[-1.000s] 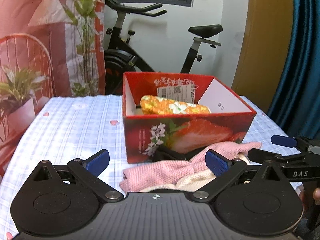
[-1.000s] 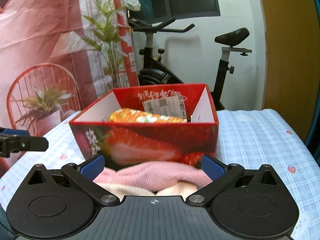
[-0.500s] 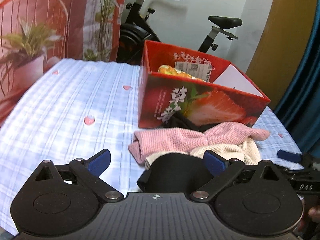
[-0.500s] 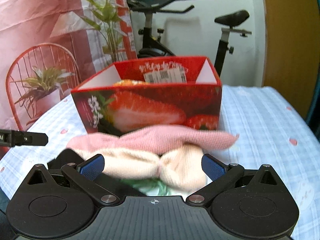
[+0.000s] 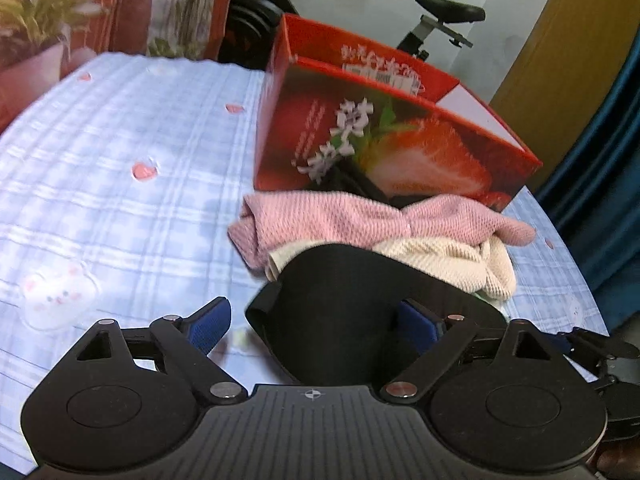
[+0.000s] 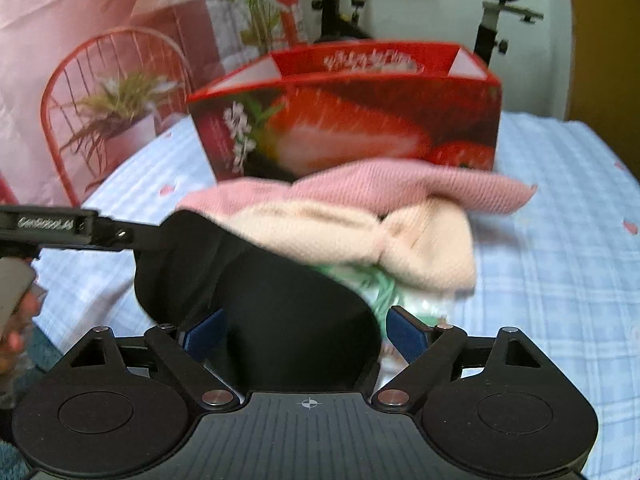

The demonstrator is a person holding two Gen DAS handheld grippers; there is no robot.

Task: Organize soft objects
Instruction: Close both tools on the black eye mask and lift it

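A pile of soft things lies on the checked tablecloth (image 5: pixel 120 200) in front of a red strawberry box (image 5: pixel 400 140). A pink knitted cloth (image 5: pixel 360 216) is on top, a cream cloth (image 5: pixel 440 256) lies under it, and a black padded piece (image 5: pixel 340 292) is nearest me. My left gripper (image 5: pixel 316 322) is low over the black piece, which lies between its closing jaws, with a gap at the left pad. My right gripper (image 6: pixel 304 334) also straddles the black piece (image 6: pixel 280 308), its jaws closing. A green-and-white item (image 6: pixel 380 288) peeks out under the cream cloth (image 6: pixel 360 236).
The box (image 6: pixel 360 120) stands just behind the pile, its inside hidden from here. A pale rabbit figure (image 5: pixel 56 292) lies on the cloth at the left. An exercise bike (image 5: pixel 440 12) and a red wire chair (image 6: pixel 100 80) stand beyond the table. A hand shows at the left edge.
Both grippers have sunk and tipped down toward the pile. The black piece has come between each pair of fingers, and the jaws have narrowed a little. The box's contents have dropped from sight.
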